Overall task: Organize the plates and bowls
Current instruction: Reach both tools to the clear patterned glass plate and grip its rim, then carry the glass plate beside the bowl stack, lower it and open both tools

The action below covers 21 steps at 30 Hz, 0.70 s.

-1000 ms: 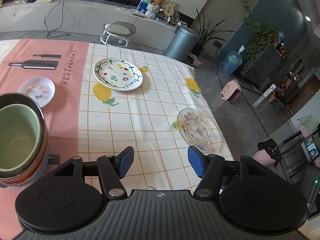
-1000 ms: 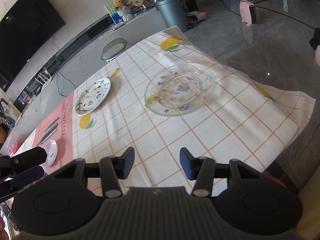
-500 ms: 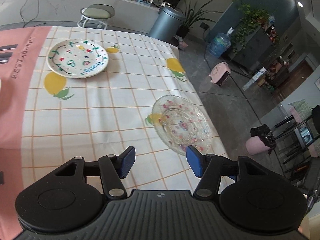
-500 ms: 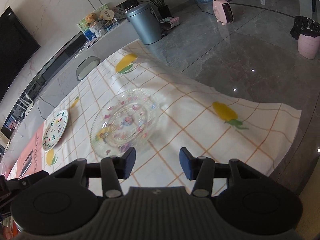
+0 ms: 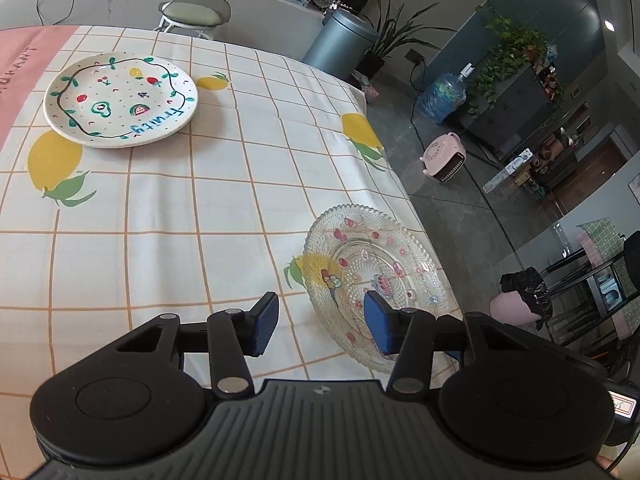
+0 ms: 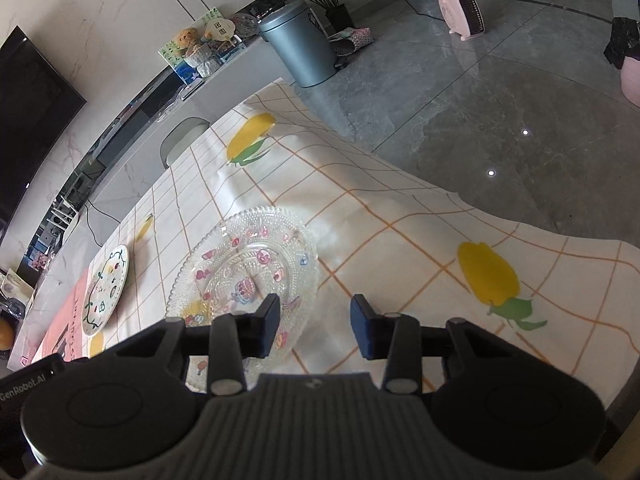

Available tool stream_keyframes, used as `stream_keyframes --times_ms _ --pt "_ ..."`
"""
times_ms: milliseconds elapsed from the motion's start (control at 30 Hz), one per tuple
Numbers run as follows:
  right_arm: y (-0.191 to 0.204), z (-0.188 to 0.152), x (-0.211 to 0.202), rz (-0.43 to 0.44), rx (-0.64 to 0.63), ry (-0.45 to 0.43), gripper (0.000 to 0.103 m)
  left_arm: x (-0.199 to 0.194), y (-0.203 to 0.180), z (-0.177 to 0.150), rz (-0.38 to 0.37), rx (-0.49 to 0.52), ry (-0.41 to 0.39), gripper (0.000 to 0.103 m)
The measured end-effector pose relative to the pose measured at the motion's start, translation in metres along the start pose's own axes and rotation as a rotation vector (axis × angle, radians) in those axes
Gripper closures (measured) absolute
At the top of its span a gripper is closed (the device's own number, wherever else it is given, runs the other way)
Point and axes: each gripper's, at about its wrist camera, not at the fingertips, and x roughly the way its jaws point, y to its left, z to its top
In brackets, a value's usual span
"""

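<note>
While closing with nothing yet pinched, left gripper (image 5: 318,328) and right gripper (image 6: 314,326) fingers flank opposite rims of the glass plate (image 5: 374,276), seemingly for a two-sided lift off the surface (image 5: 192,216).

Glass plate (image 5: 372,264) near tablecloth (image 5: 224,200) edge

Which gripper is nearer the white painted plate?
Left. The left gripper sees the white painted plate just across the cloth; from the right gripper it lies beyond the glass plate.
</note>
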Motion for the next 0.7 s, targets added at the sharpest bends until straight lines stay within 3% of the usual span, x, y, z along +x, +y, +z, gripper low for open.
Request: stream_keyframes --times_ms 367,500,533,700 --pt "0.000 0.009 0.018 0.049 0.007 -0.026 0.079 0.023 0.000 0.002 0.016 0.044 -0.032 0.066" --pt "-0.006 0.011 0.023 0.073 0.039 -0.040 0.086 0.027 0.001 0.006 0.018 0.046 -0.038 0.078" --pt "-0.007 0.011 0.023 0.076 0.047 -0.043 0.089 0.027 0.000 0.006 0.018 0.050 -0.036 0.086" --pt "-0.009 0.009 0.024 0.076 0.063 -0.057 0.096 0.026 -0.001 0.005 0.019 0.052 -0.037 0.091"
